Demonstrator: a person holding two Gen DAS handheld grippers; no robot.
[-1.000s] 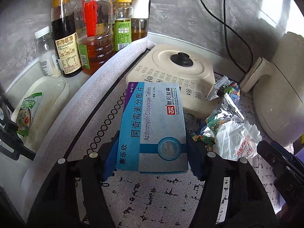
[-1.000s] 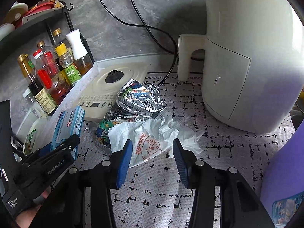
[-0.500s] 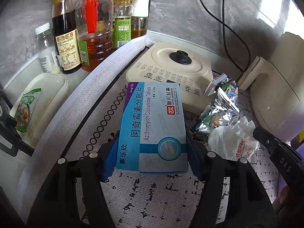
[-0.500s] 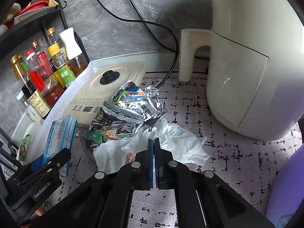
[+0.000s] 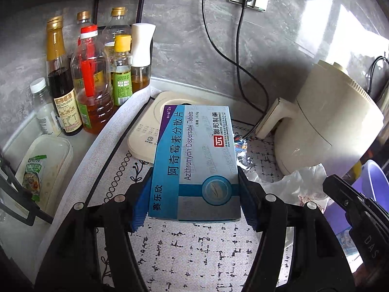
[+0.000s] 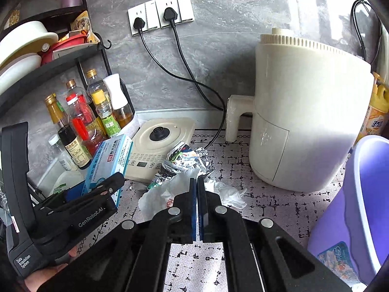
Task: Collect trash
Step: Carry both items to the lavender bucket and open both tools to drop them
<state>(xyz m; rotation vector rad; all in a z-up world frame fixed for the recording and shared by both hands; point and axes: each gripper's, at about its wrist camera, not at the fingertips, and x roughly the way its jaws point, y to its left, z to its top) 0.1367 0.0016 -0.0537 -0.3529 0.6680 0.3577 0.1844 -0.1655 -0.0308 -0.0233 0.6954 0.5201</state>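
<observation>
A blue and white medicine box (image 5: 194, 160) sits lengthwise between the blue pads of my left gripper (image 5: 194, 194), which is shut on it and holds it above the patterned mat. In the right wrist view the same box (image 6: 109, 160) and left gripper (image 6: 107, 185) appear at the left. My right gripper (image 6: 197, 187) is shut on a crumpled white plastic bag (image 6: 158, 197), whose edges hang out on both sides of the fingertips. Crumpled foil snack wrappers (image 6: 187, 160) lie just behind the bag on the mat.
A purple bin (image 6: 364, 194) stands at the right. A cream air fryer (image 6: 304, 121) stands behind it, with cords running to wall sockets (image 6: 160, 12). A flat cream appliance base (image 6: 160, 143) lies behind the wrappers. Several sauce bottles (image 5: 92, 85) and a plastic container (image 5: 48, 165) stand at the left.
My right gripper closed on the white bag, and both grippers have since risen, the left one still holding the box. More of the wall and sockets now shows.
</observation>
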